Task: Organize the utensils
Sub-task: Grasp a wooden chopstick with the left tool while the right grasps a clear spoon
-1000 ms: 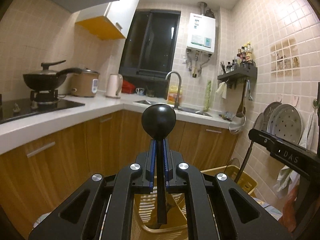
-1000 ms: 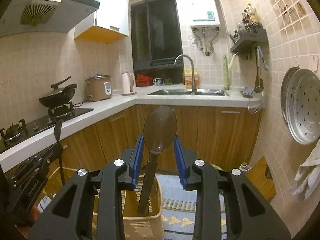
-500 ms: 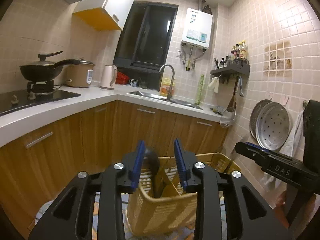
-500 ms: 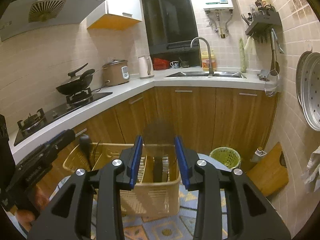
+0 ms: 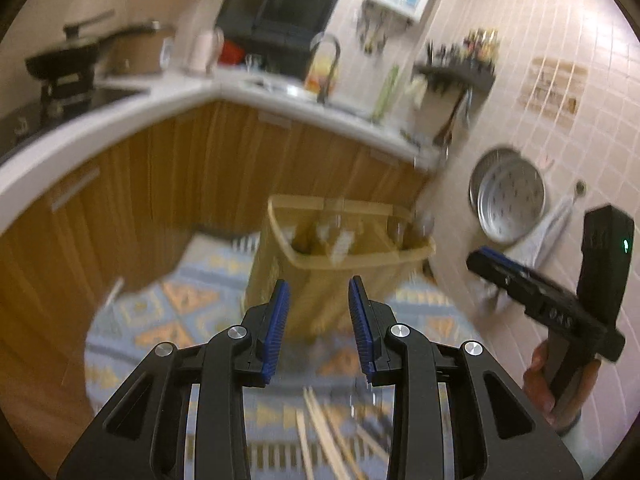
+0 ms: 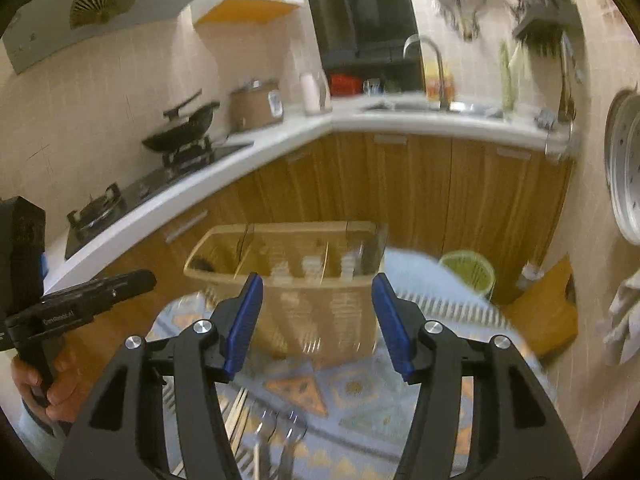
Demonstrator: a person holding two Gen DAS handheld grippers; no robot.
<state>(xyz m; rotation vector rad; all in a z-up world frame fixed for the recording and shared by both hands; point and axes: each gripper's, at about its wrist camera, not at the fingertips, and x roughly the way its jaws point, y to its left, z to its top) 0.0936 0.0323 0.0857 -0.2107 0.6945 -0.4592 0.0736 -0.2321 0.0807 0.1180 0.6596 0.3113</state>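
Blur softens most of the left wrist view, yet the main things read well enough; the left gripper (image 5: 318, 300) has its blue-padded fingers (image 5: 276, 320) spread apart with nothing between them; past the fingertips stands a tan plastic utensil basket (image 5: 340, 264) on a patterned blue mat (image 5: 168, 312), its top divided into compartments with vague shapes of utensils inside, too smeared to name; at the bottom edge, between the gripper's arms, pale wooden chopsticks (image 5: 320, 436) lie loose on the mat; at the right the other gripper (image 5: 540, 300) shows from the side, held in a hand (image 5: 560, 380); behind everything runs a white counter (image 5: 100, 120) over wooden cabinets, and a perforated metal tray (image 5: 508, 200) hangs on the tiled wall.

Right wrist view: the right gripper (image 6: 318, 312) is likewise open wide and empty, its blue pads (image 6: 244, 320) framing the same basket (image 6: 312, 292), which sits just beyond them; a dark rounded utensil head rests in its leftmost compartment (image 6: 202, 266); on the mat below lie chopsticks (image 6: 240, 416) and beside them what look like metal forks (image 6: 280, 436), though blurred; the left gripper (image 6: 132, 282) enters from the left, gripped by a hand (image 6: 44, 388); a green wastebasket (image 6: 468, 276) stands against the cabinets to the right.
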